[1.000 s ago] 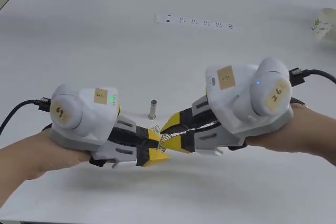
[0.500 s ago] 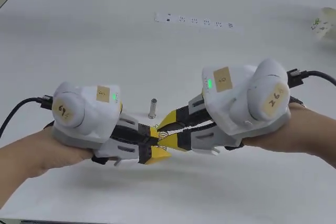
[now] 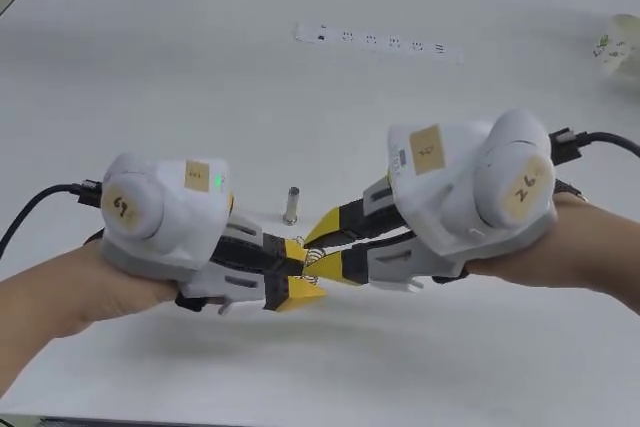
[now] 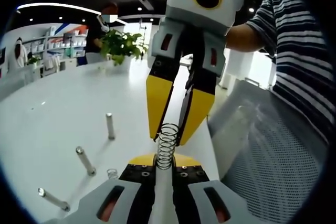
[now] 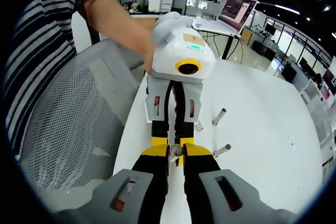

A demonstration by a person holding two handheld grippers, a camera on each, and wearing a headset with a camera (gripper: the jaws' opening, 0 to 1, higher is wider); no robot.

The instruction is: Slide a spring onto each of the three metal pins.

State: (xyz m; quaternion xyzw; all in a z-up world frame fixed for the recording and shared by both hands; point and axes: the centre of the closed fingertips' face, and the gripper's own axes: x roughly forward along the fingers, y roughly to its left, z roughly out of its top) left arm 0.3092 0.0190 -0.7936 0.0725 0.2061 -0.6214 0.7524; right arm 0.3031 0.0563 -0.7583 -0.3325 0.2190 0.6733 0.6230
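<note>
Tongs are meeting tip to tip low over the white table (image 3: 200,77) in the head view. The left tongs (image 3: 298,273) are reaching in from the left and the right tongs (image 3: 322,250) from the right, each carried in a hand. Both are clenching one coil spring (image 3: 313,263), which is bridging the small space between their yellow tips. Just behind them a metal pin (image 3: 291,206) is standing upright on the table, bare, and a white power strip (image 3: 378,43) is lying well beyond it. In the left gripper view the left tongs (image 4: 160,162) are pinching the near end of the spring (image 4: 167,145), jaws almost together, while the right tongs (image 4: 169,130) are coming in from above and closing their tips on its far end. Off to the left three bare pins are sitting in a row on the table: a far pin (image 4: 110,126), a middle pin (image 4: 85,161) and a near pin (image 4: 52,199). A loose spring (image 4: 112,173) is resting near the middle one, and a potted plant (image 4: 122,45) is standing far back. In the right gripper view the right tongs (image 5: 176,156) are gripping the spring (image 5: 175,152) between their yellow tips, with the left tongs (image 5: 173,141) facing them and touching the same spring. A mesh chair (image 5: 68,124) is showing at the left below a striped sleeve (image 5: 47,24).
</note>
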